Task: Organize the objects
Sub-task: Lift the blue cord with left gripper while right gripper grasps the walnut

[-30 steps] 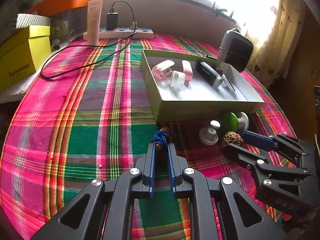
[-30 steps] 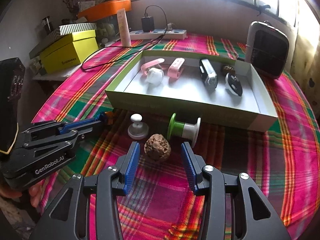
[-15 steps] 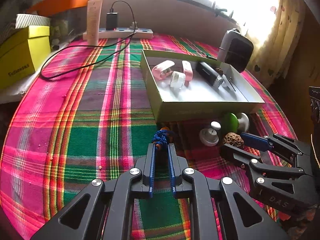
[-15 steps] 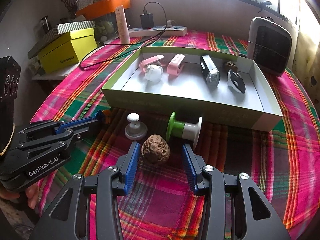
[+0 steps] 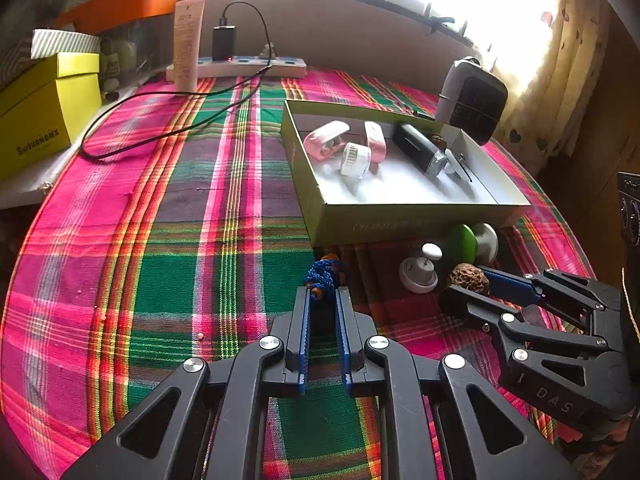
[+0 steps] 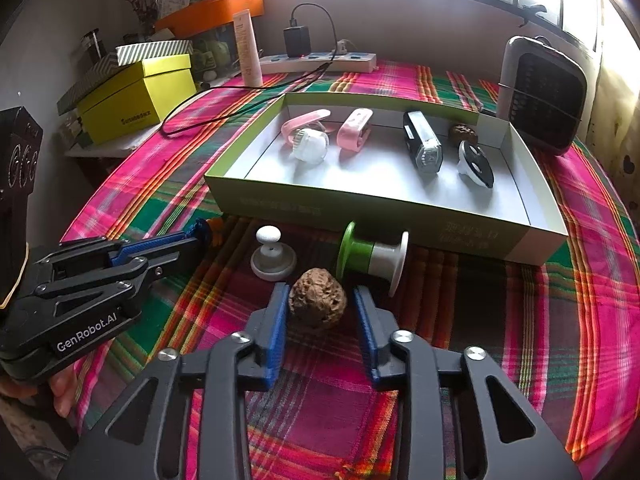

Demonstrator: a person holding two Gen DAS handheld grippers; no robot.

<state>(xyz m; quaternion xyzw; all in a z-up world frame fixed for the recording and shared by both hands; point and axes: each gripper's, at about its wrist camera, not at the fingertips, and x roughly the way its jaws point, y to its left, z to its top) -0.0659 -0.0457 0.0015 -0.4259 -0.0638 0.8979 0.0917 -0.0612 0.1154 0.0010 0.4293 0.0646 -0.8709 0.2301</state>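
1. The right tongs (image 6: 320, 308) are seen at the lower centre of the right wrist view, their jaws closing around a brown walnut (image 6: 317, 303). The left blue pad touches the nut; a thin gap is still seen at the right pad.
2. The left tongs (image 5: 322, 294) are seen at the lower centre of the left wrist view, drawn narrow and pinched on a blue braided cord (image 5: 323, 274) with orange beads, which lies on the table (image 5: 160, 240).
3. In the right wrist view the left tongs are found at the left edge, with fingers of a hand (image 6: 60, 392) visible beneath them.
4. Just behind the walnut, a white knob (image 6: 272, 256) stands upright to the left, and a green and white spool (image 6: 370, 256) lies on its side to the right.
5. Behind these, across the middle of the frame, an open green box (image 6: 400, 216) is set on the plaid cloth.
6. Inside the box are laid a pink clip with a white round brush (image 6: 308, 140), a second pink clip (image 6: 354, 130), a black lamp (image 6: 422, 144), a second walnut (image 6: 463, 134) and a black and white disc (image 6: 476, 164).
7. At the upper right a small heater (image 6: 540, 96) stands just beyond the box.
8. At the upper left a yellow box (image 6: 136, 98), a tube (image 6: 248, 54) and a power strip (image 6: 320, 62) with a black charger are placed.
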